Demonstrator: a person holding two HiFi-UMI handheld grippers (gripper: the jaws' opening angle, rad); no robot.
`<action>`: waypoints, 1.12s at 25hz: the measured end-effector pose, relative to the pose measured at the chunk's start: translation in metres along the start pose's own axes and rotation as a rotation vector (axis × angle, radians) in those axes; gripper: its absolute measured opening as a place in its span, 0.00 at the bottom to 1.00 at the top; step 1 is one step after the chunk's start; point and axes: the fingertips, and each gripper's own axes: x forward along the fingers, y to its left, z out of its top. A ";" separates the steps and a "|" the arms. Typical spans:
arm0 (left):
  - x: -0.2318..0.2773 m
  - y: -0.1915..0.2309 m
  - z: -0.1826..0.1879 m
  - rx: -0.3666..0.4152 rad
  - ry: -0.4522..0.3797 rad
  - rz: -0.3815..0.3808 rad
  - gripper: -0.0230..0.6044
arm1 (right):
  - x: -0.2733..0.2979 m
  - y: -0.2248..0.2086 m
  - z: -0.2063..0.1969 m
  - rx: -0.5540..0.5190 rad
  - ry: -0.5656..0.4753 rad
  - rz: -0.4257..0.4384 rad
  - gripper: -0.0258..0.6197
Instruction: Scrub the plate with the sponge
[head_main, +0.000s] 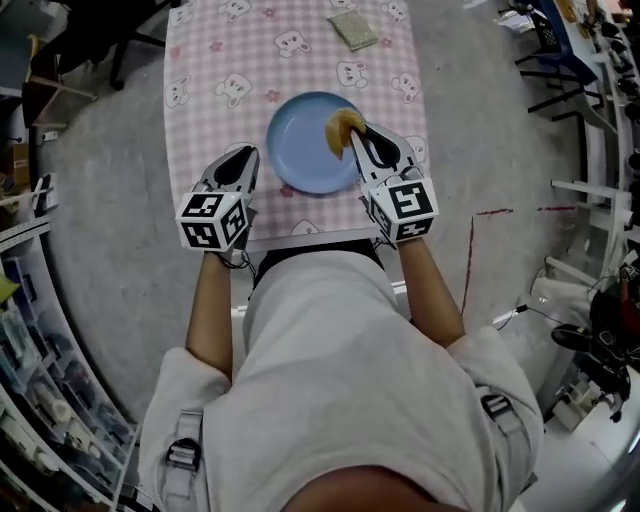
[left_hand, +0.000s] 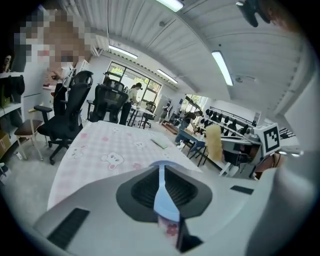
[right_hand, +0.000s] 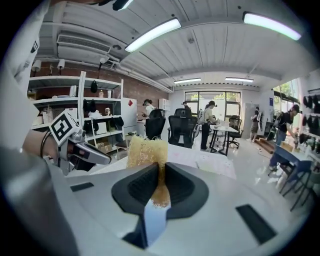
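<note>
Pinching sponge (head_main: 343, 128), R claw (head_main: 359, 141) over plate (head_main: 300, 150) rim; L claw (head_main: 245, 158) clamps plate's opp. edge.

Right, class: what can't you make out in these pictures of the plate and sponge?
Head view: plate surface under the sponge, covered by it and the right gripper.
Left gripper view: plate's face, seen edge-on in the left gripper.
Head view: greenish pad at the far end of the table, too small to identify.

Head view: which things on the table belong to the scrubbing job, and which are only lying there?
For the job: plate, clamped by left gripper; sponge, clamped by right gripper.
Lying about: greenish pad at the table's far end.
</note>
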 end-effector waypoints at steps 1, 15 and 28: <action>0.011 0.003 -0.003 0.004 0.023 0.000 0.11 | 0.000 -0.005 -0.005 0.004 0.010 -0.006 0.11; 0.121 0.049 -0.054 0.023 0.302 0.027 0.14 | 0.040 -0.035 -0.074 0.109 0.131 0.021 0.11; 0.146 0.045 -0.078 -0.059 0.370 0.003 0.13 | 0.050 -0.042 -0.109 0.095 0.251 0.027 0.11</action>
